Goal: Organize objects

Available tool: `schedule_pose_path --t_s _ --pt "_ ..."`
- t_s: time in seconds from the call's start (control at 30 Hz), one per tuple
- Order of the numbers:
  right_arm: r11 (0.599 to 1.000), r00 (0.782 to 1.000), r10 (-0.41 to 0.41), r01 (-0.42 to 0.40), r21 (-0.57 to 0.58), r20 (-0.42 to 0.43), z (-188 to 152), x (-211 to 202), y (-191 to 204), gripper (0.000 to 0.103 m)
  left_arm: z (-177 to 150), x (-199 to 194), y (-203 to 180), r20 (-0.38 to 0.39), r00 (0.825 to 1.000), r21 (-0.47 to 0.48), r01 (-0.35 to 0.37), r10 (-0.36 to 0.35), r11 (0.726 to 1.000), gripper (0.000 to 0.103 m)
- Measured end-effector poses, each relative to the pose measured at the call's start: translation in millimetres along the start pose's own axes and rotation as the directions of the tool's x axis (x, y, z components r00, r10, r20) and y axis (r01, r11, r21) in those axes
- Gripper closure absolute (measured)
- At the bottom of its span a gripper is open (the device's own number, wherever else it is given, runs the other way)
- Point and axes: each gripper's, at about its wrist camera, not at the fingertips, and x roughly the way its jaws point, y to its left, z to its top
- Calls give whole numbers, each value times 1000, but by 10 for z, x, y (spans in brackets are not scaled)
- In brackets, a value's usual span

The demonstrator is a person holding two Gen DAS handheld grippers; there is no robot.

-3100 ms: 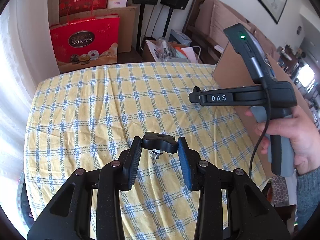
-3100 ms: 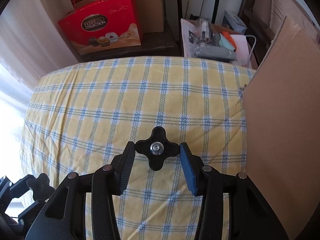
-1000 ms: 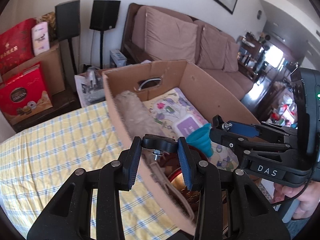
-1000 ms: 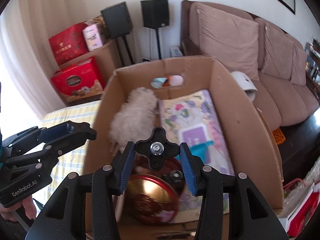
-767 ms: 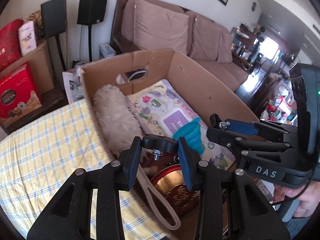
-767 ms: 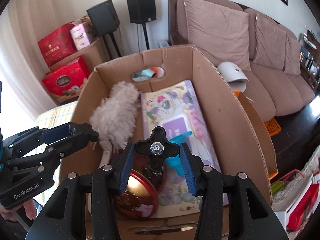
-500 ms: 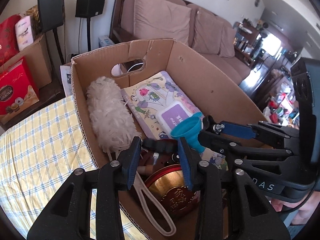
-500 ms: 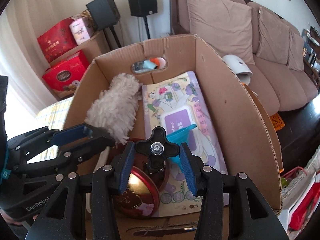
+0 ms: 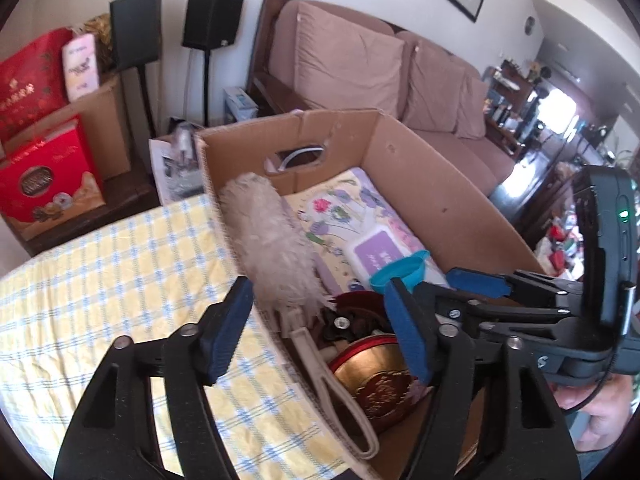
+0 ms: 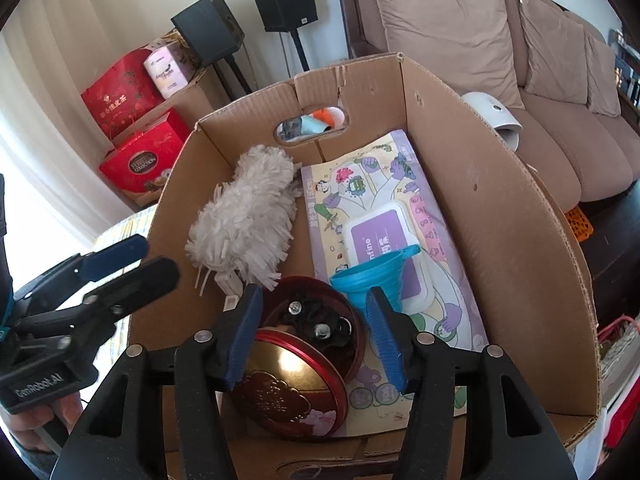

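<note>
Both grippers, L (image 9: 320, 340) + R (image 10: 312, 336), opening, nothing gripped; knobs (image 10: 316, 324) lying in red tin (image 10: 320, 332) directly below jaws.

The tablecloth (image 9: 100, 280) was yellow with blue checks; the box (image 10: 500, 240) brown; the funnel (image 10: 376, 276) blue; the duster (image 10: 248, 216) white (tin (image 10: 296, 396) red and gold).

Left wrist view: close, steep downward look from the cardboard box's (image 9: 432, 184) left edge. Right wrist view: close, from its near end. Shared: box interior, sofa (image 10: 460, 28) beyond.
</note>
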Motion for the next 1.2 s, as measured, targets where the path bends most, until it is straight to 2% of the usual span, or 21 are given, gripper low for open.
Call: schedule_pose_path --t_s 0.1,0.27,0.5,0.57,0.7,0.77,0.97,1.2 --pt "1000 1000 -8 8 -3 25 4 -70 21 47 -1 -52 53 5 1000 -12 -1 1 1000 36" --pt "999 997 -31 31 -4 74 11 -184 61 35 -25 -160 141 27 1000 -33 -8 9 999 24" --pt "999 992 -48 50 -17 117 -54 -231 165 27 -84 -339 278 55 997 -42 -54 56 998 17" --pt "998 991 -50 52 -19 123 -67 -234 197 18 -101 -383 329 60 996 -53 -59 62 997 13" --pt "998 990 -50 54 -31 132 -82 -249 273 16 -155 -461 428 54 995 -66 -79 83 995 12" --pt "997 989 -50 57 -47 141 -103 -266 328 12 -190 -504 465 57 994 -67 -91 95 994 1" --pt "992 985 -52 70 -104 166 -192 -294 565 5 -332 -637 601 65 988 -72 -136 141 988 0" --pt "989 978 -21 50 -139 206 -267 -368 813 3 -532 -873 832 86 981 -117 -164 174 980 0"
